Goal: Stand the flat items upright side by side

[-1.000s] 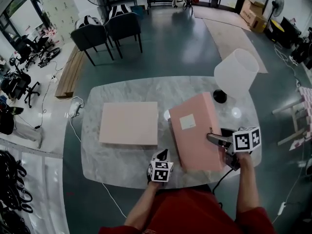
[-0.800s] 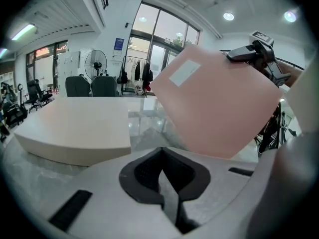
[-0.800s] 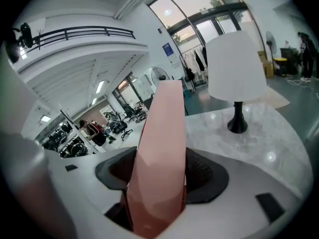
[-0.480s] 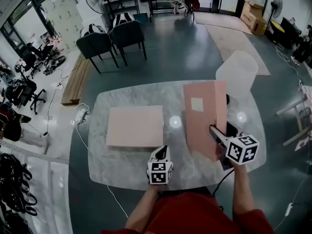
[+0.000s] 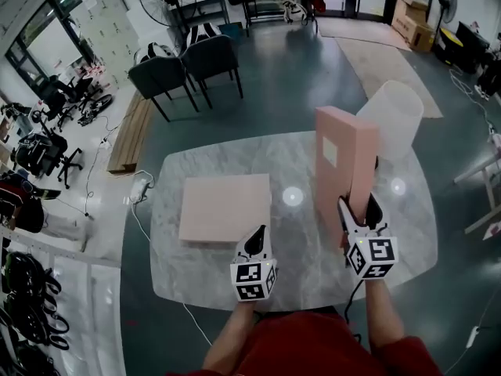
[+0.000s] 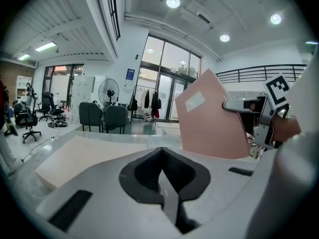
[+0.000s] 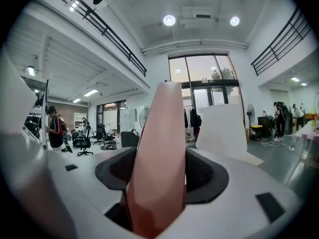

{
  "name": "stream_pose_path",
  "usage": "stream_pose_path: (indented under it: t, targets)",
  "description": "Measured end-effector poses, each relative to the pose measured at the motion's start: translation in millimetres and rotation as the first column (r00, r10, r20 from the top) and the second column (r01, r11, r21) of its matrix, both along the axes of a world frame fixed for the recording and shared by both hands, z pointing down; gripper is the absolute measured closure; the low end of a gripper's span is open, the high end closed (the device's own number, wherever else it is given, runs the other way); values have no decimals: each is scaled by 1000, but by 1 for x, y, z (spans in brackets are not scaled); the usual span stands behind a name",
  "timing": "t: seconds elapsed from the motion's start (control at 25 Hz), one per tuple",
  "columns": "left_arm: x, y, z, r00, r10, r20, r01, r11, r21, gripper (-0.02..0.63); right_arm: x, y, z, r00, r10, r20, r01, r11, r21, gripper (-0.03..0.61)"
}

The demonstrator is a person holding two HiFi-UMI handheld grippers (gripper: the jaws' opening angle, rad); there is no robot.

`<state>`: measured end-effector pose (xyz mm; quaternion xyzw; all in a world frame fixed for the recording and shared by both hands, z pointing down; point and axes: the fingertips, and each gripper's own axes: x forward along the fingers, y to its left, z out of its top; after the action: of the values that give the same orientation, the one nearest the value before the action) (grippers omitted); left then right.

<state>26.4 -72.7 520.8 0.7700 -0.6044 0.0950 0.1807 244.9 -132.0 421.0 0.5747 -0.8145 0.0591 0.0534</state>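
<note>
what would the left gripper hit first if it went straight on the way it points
The left gripper would probably meet the white marble table, in the gap just right of the pale pink box lying flat; it could clip that box's right edge; depth is unclear.

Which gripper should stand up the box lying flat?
Left. The left gripper is empty, jaws together, and hovers near the flat box. The right gripper is clamped on the upright box and probably has to steady it.
</note>
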Motion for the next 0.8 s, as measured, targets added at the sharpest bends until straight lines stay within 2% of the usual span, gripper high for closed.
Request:
stream_pose_path:
  t: [0.28, 0.48, 0.8]
  targets:
    - [-11, -21, -14, 1000, -3, -18, 3, 999, 40, 609, -14, -19, 20, 996, 59, -61, -54, 995, 80, 290]
    - [-28, -37, -12, 1000, 11, -27, -10, 999, 42, 609, -27, -34, 32, 993, 94, -67, -85, 988, 126, 288]
    - [-34, -49, 4, 999, 40, -17, -40, 999, 10, 610, -25, -38, 58, 985, 144, -94, -135, 986, 97, 288]
